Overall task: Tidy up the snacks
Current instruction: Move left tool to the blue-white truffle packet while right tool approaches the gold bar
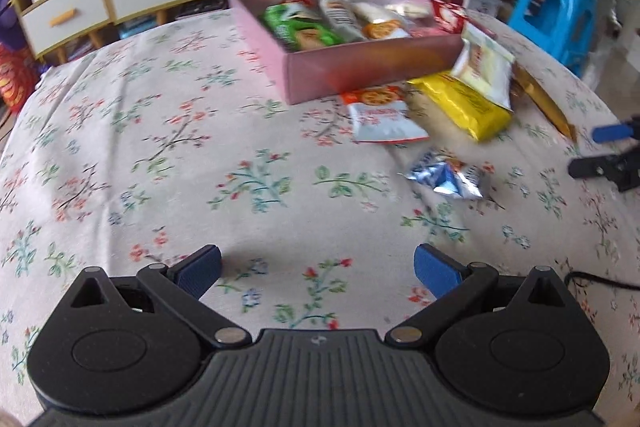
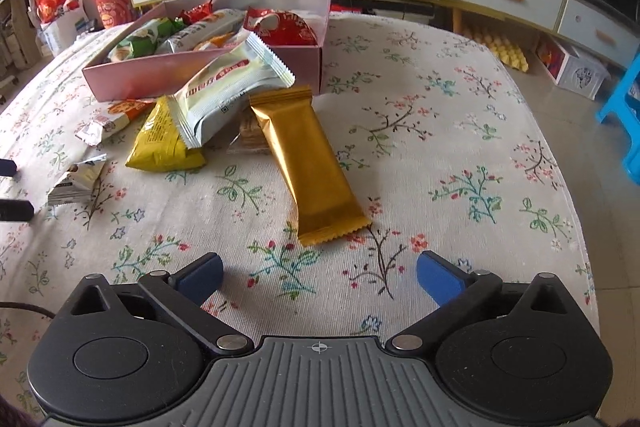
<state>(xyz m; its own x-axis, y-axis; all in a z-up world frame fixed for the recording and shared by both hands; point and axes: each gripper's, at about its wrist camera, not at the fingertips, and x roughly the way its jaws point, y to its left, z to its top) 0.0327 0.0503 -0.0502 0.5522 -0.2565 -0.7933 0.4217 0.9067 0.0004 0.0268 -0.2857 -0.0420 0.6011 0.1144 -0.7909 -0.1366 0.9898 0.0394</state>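
A woven cotton tablecloth (image 2: 440, 99) printed with small flower sprigs covers the table. On it sits a shallow pink cardboard box (image 2: 208, 71), matte and rectangular, already packed with crinkly snack wrappers: green, silver-white and glossy red ones lie side by side inside.

Five loose packets lie outside the box, near its front wall. A long gold foil bar (image 2: 308, 163) with serrated ends lies flat, nearest the right gripper. A pale white pillow pack (image 2: 232, 91) leans over a yellow foil pouch (image 2: 160, 143), its far end resting against the box wall. A white-and-orange cracker sachet (image 1: 380, 115) sits beside the yellow one, and a crumpled blue-and-silver wrapper (image 1: 448, 177) lies apart, toward the left gripper.

The left gripper (image 1: 318, 273) has its two blue ribbed pads spread wide over bare cloth, nothing between them. The right gripper (image 2: 320, 277) is likewise spread wide and empty, just short of the gold bar's near end.
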